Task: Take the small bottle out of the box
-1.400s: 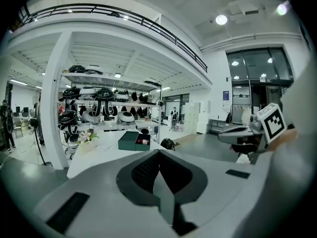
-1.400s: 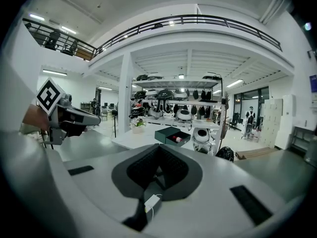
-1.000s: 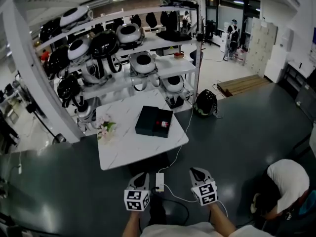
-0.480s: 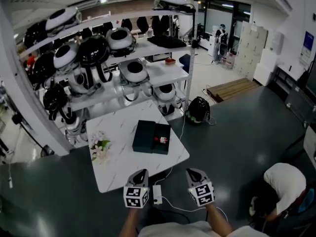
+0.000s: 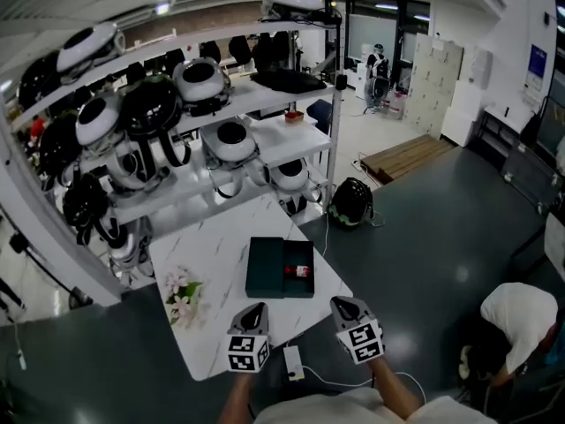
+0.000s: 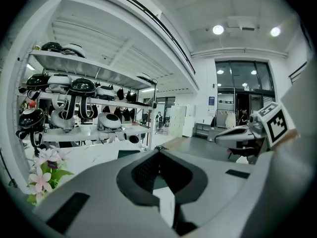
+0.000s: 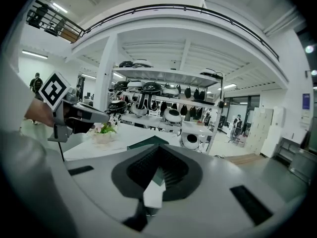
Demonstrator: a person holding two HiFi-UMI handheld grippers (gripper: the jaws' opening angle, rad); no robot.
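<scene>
Now the white, marble-veined counter (image 5: 221,246) sits nearer than a second ago: the person has stepped up, and both tongs reach its near edge. The left tongs (image 5: 257,309) and right tongs (image 5: 339,303) are closed and empty, tips together. The small bottle (image 5: 300,271), red-banded, lies untouched in the right half of the open box (image 5: 265,268), a flat, dark, matte rectangle. The approach seems nearly done. Soft pink flowers (image 5: 183,295) stand at the left.

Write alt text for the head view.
The left gripper and right gripper, both shut and empty, hover near the front edge of a white table. On it sit an open dark box with the small bottle inside and a flower bunch; shelves of helmet-like gear stand behind.
</scene>
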